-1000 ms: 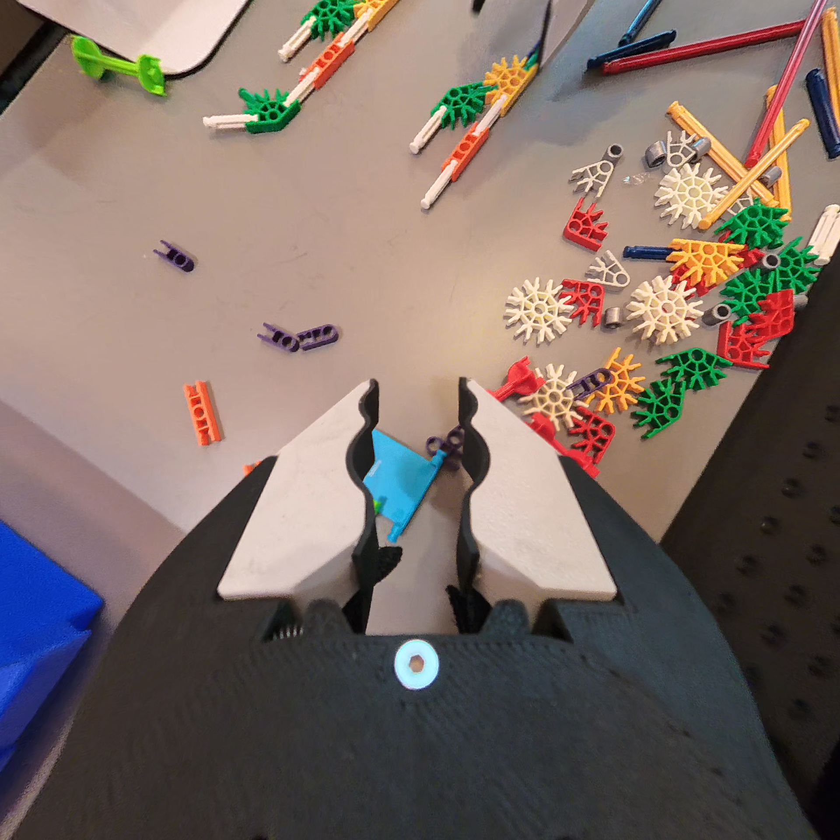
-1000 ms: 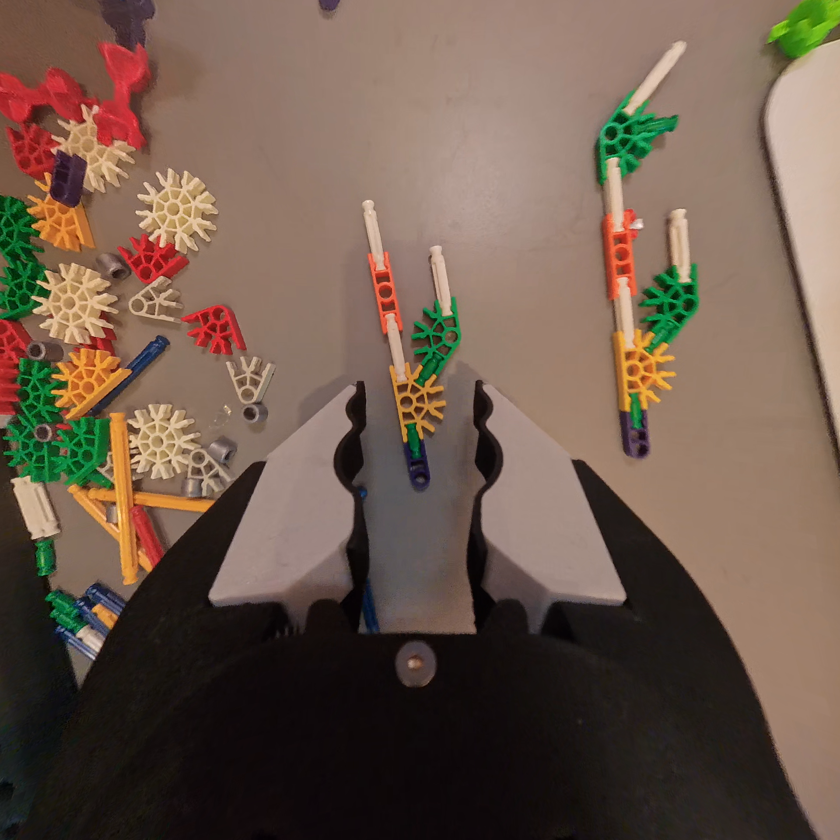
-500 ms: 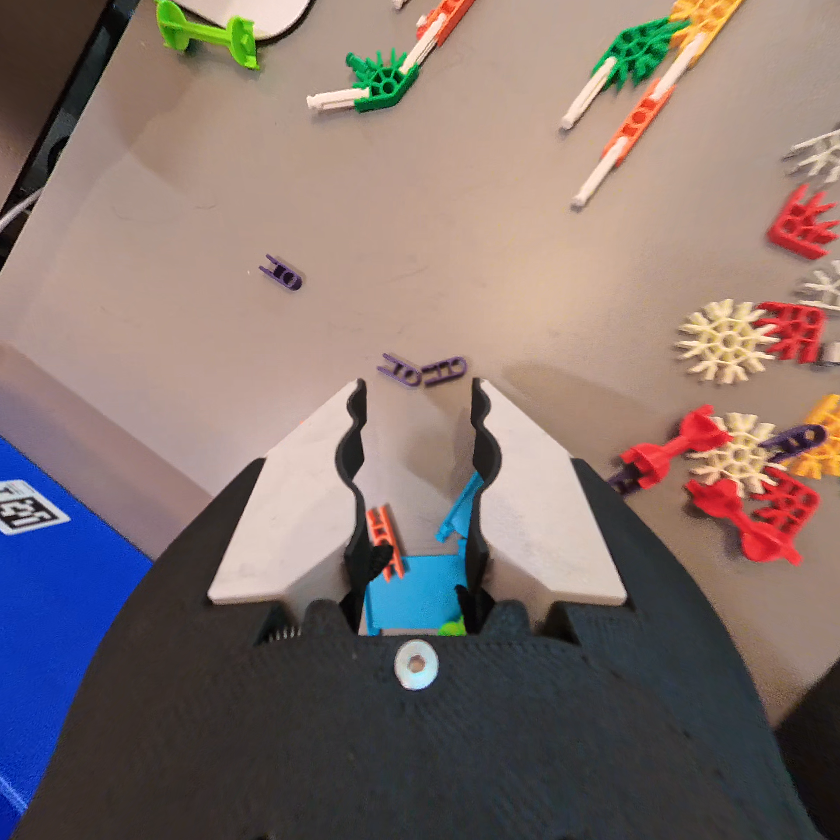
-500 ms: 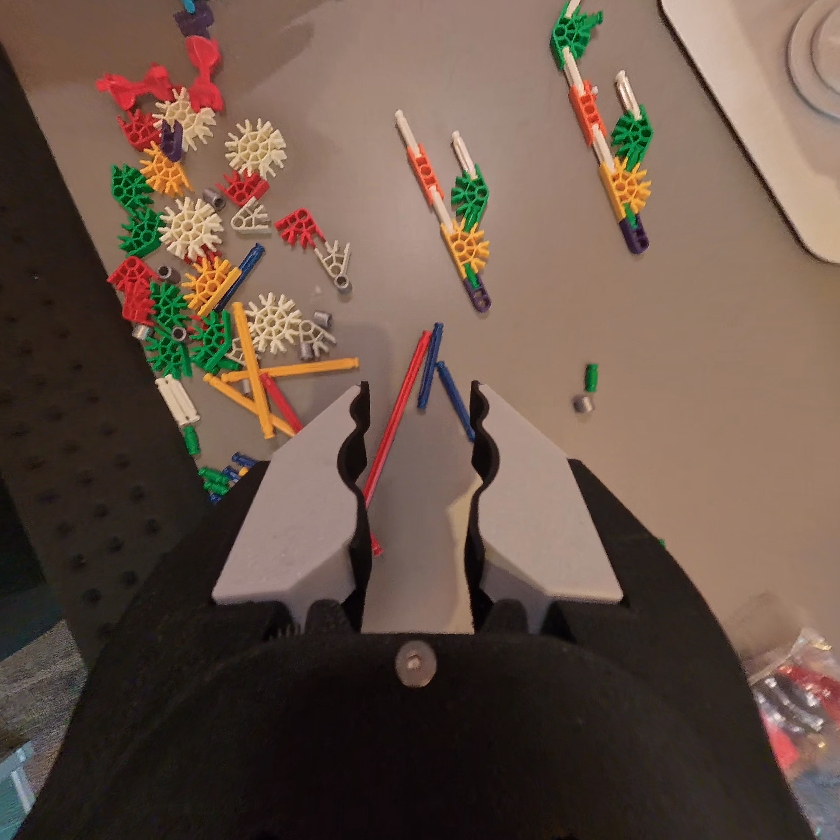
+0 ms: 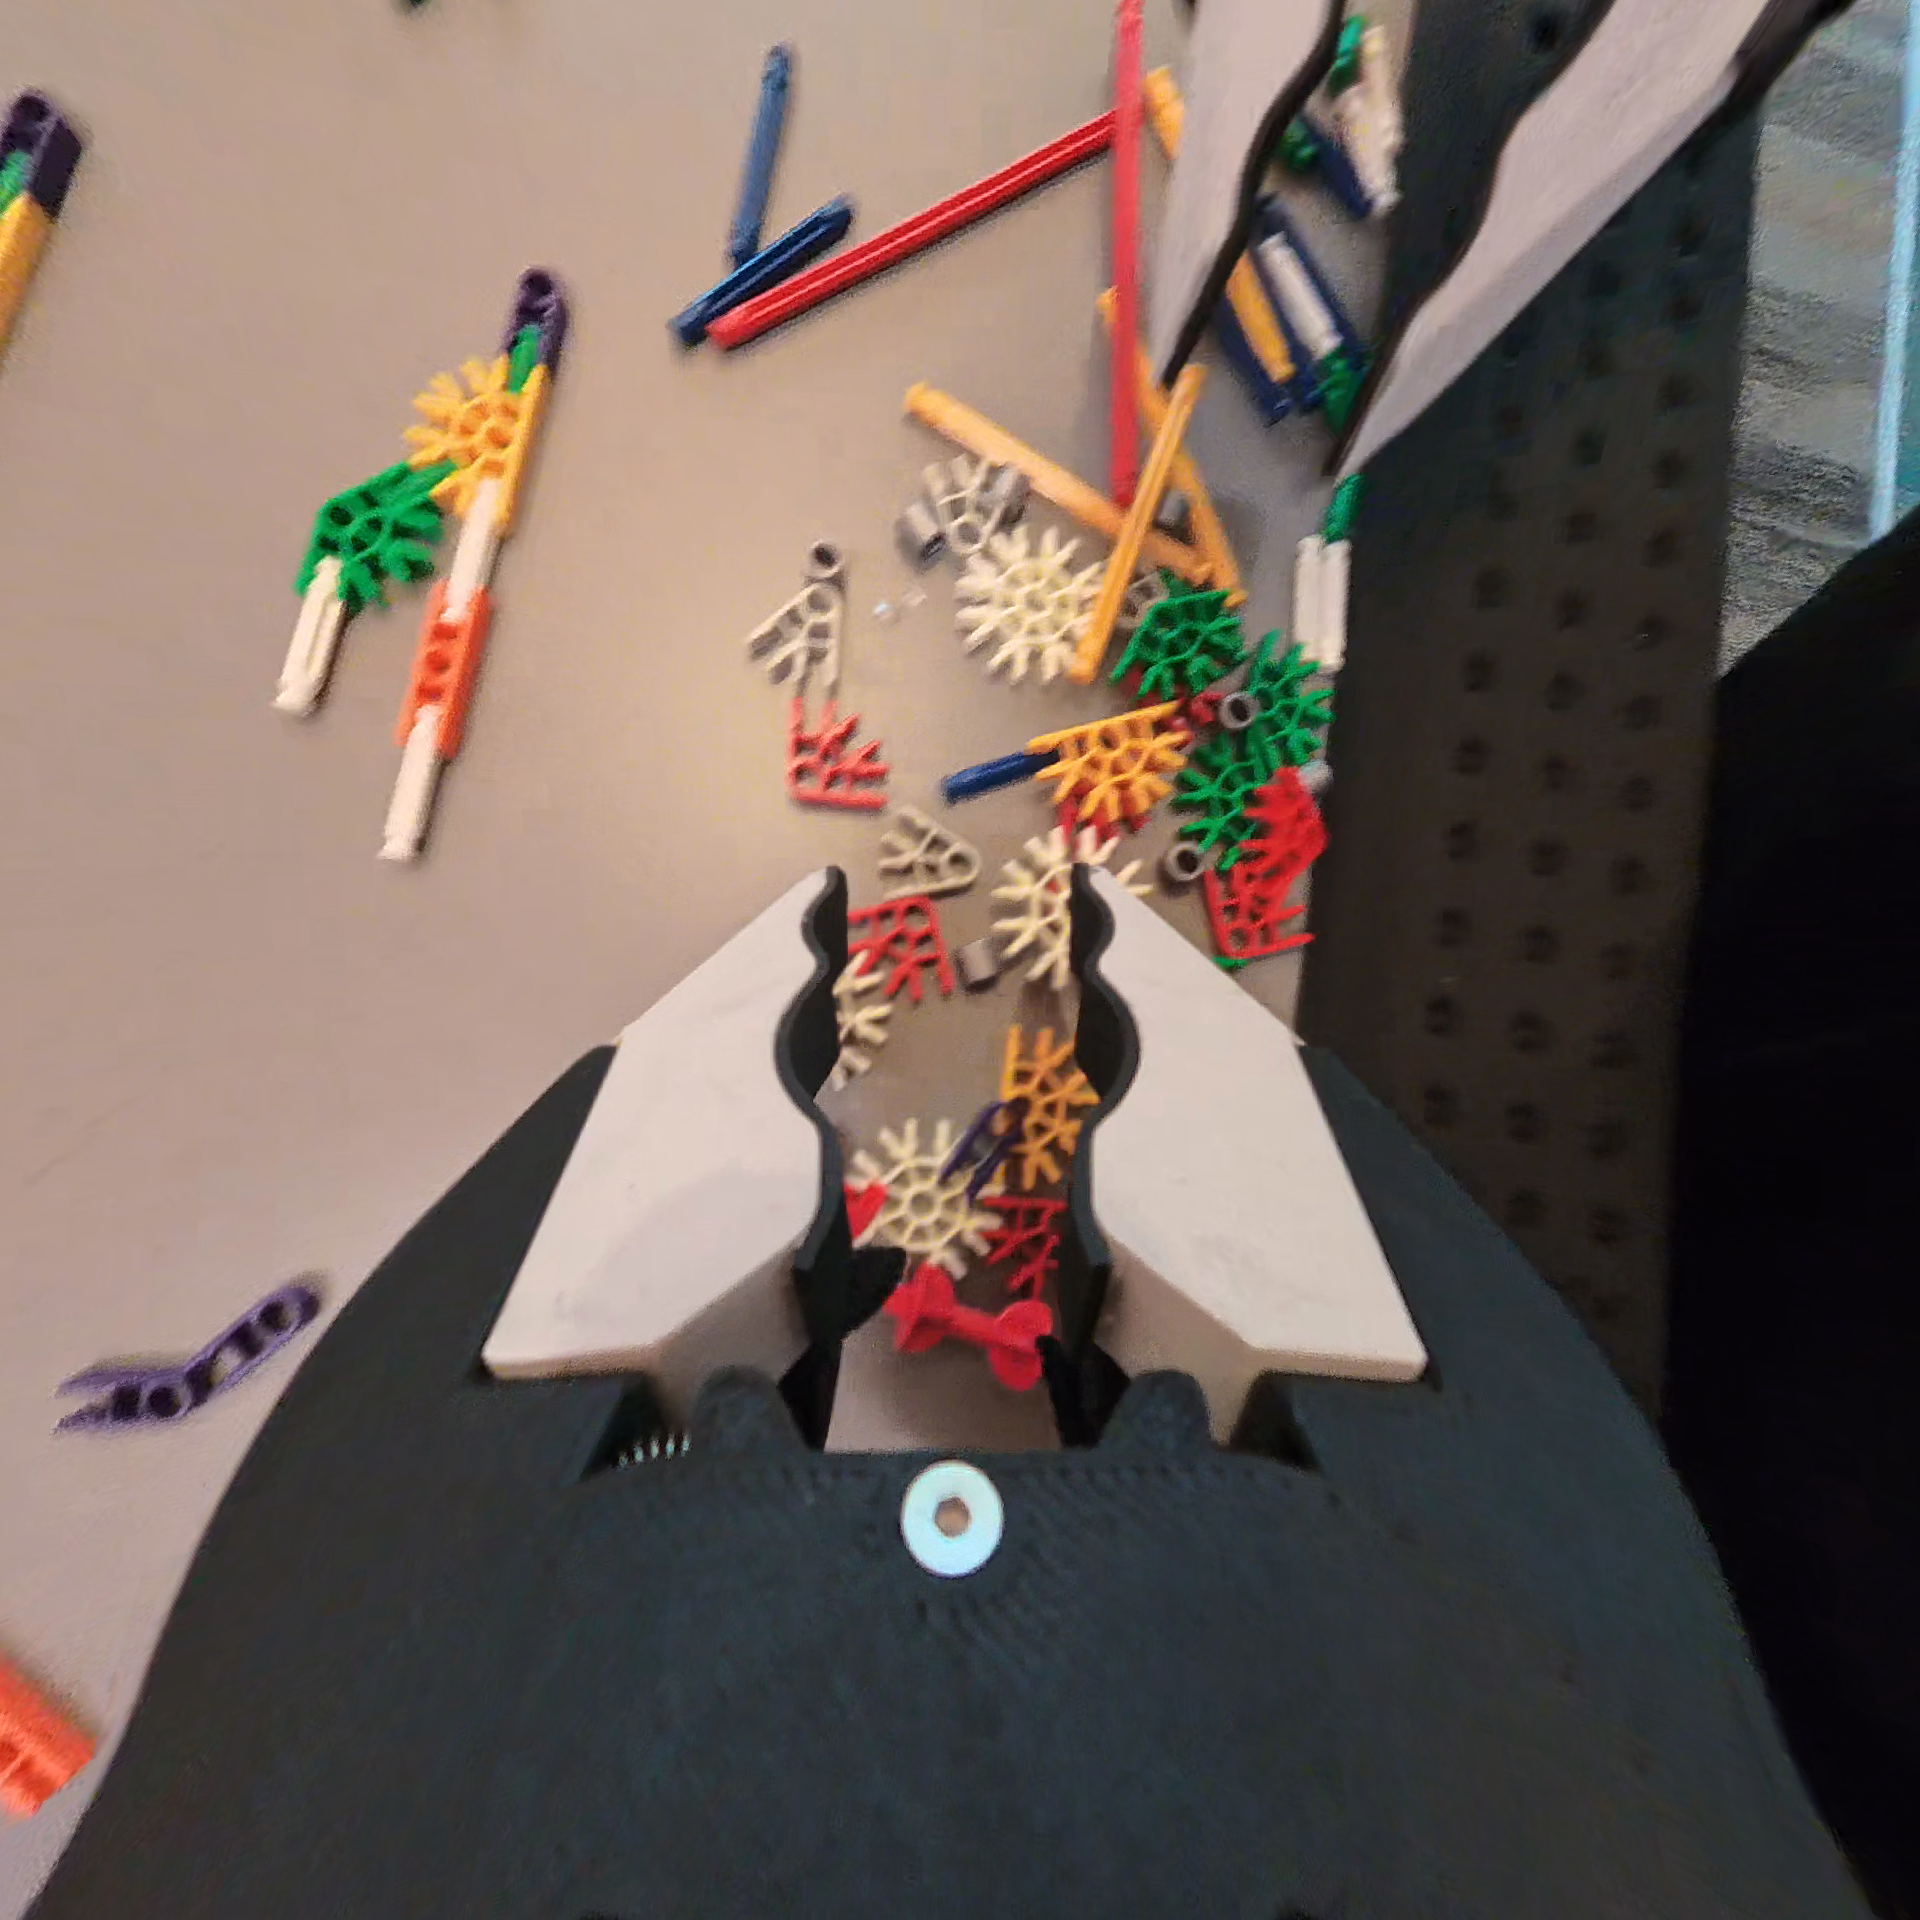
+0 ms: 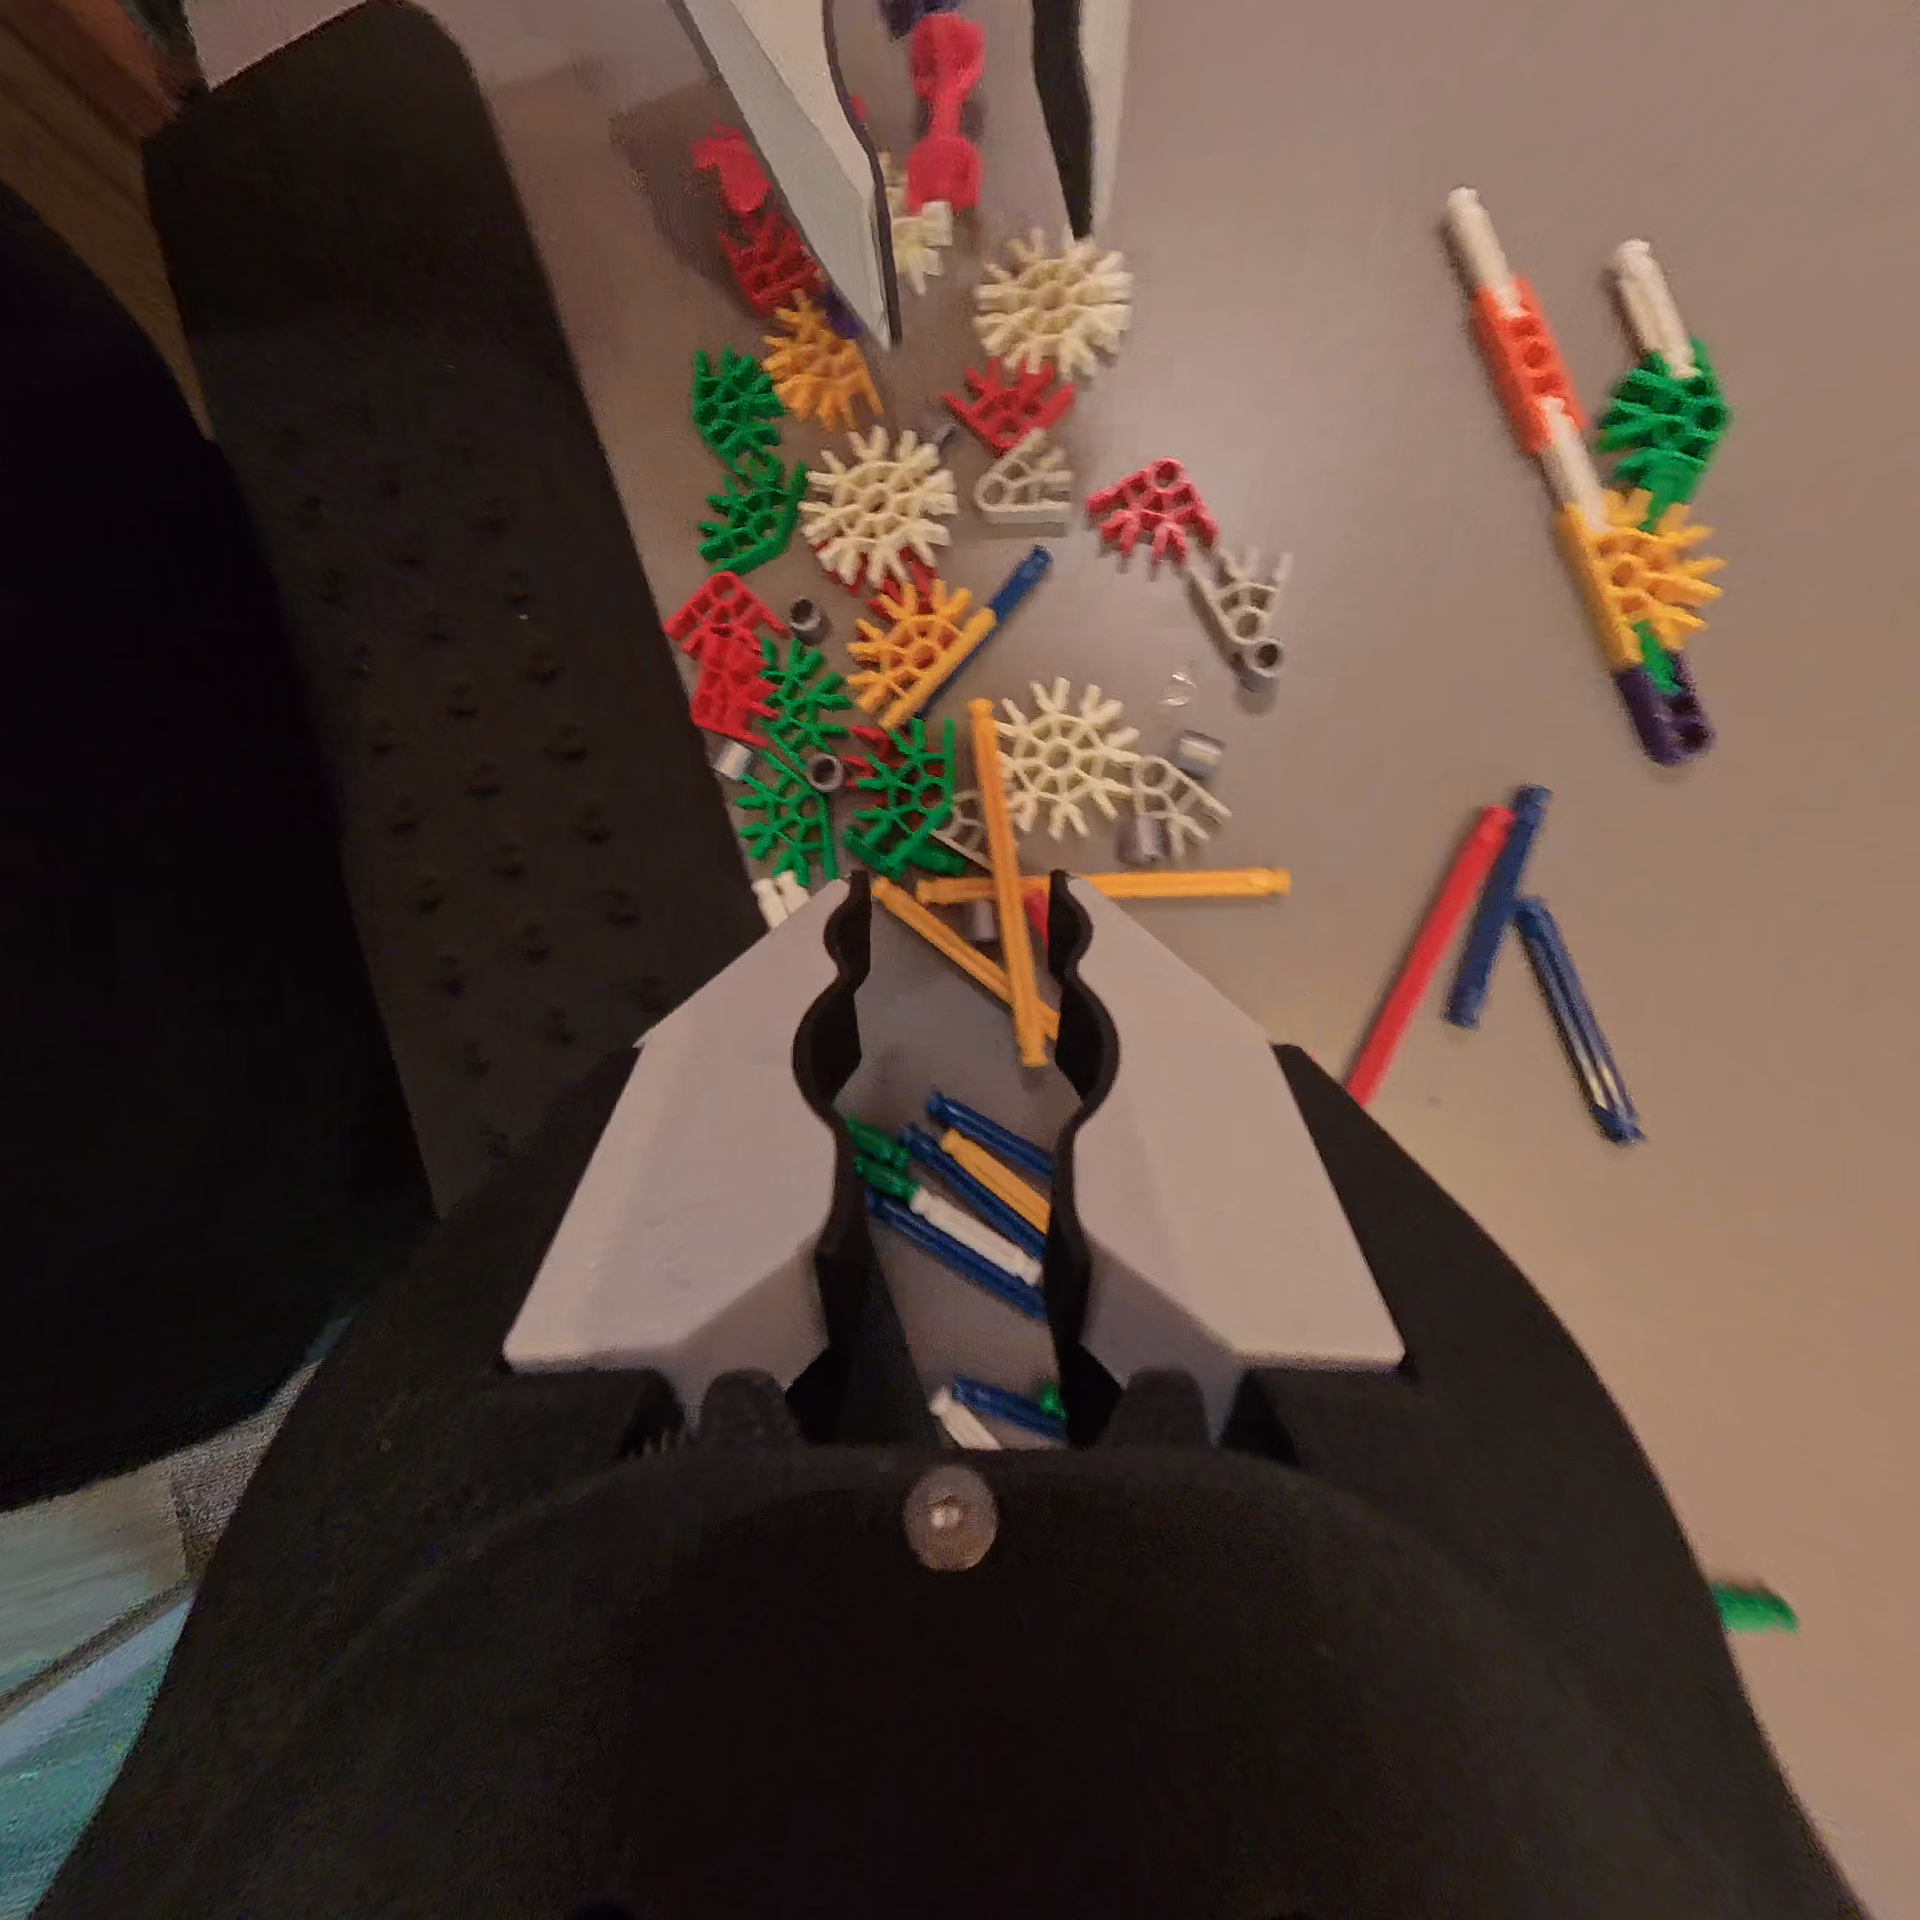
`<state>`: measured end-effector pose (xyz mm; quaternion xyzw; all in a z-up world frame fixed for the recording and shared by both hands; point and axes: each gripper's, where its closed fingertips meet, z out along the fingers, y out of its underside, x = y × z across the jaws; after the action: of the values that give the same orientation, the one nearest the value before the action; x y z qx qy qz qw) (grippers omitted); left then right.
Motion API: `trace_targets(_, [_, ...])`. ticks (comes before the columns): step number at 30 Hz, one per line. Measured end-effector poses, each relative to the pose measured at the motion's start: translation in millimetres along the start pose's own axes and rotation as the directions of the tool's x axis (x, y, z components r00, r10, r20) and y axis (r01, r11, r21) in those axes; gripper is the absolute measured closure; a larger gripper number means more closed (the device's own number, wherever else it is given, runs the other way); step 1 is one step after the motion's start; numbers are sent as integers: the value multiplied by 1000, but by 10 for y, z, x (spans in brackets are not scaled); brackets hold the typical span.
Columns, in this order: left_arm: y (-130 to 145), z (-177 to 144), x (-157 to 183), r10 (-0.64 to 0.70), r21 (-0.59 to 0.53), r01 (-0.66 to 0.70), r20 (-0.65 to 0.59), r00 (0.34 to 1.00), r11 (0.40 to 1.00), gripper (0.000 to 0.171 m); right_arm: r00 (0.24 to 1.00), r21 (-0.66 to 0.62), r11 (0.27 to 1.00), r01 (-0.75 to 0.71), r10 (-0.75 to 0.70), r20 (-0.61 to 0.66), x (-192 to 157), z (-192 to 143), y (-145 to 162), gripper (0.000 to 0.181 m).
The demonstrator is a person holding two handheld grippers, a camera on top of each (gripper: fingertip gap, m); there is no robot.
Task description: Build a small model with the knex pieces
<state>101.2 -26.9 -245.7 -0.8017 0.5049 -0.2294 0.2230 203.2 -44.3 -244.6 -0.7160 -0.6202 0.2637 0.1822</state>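
Comparing the views: only the left wrist view shows the purple clip at lower left and an orange connector at the bottom-left edge; only the right wrist view shows the short blue, yellow and white rods bundled at frame centre and a green piece at lower right. Both views show the grey table, the pile of snowflake connectors, the assembled rod-and-connector piece and the black perforated board.

Left gripper: jaws released, parted, holding nothing. It hangs above a white snowflake connector and a red spool piece, both seen in the gap.

Right gripper: jaws released, parted, empty. Crossed yellow rods lie at its tips; whether it touches them cannot be determined.
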Motion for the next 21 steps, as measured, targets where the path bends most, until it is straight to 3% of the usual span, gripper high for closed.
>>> trace_targets(5, [-44, 138, 125, 24, -8, -24, 1, 1000, 1000, 131, 997, -63, 996, 63, -66, -42, -179, 285, 2, 145])
trace_targets(12, [-78, 185, 176, 14, 33, -15, 14, 1000, 999, 131, 990, -58, 996, 61, -68, -122, -85, 425, 50, 165])
trace_targets(17, [-82, 140, 151, 34, 52, -36, 34, 999, 998, 132, 998, 24, 999, -23, 24, -53, -125, 382, -9, 167])
trace_targets(21, [-239, 112, 251, 155, 104, -159, 52, 987, 982, 131, 988, 148, 978, -144, 133, 80, -145, 216, -174, 167])
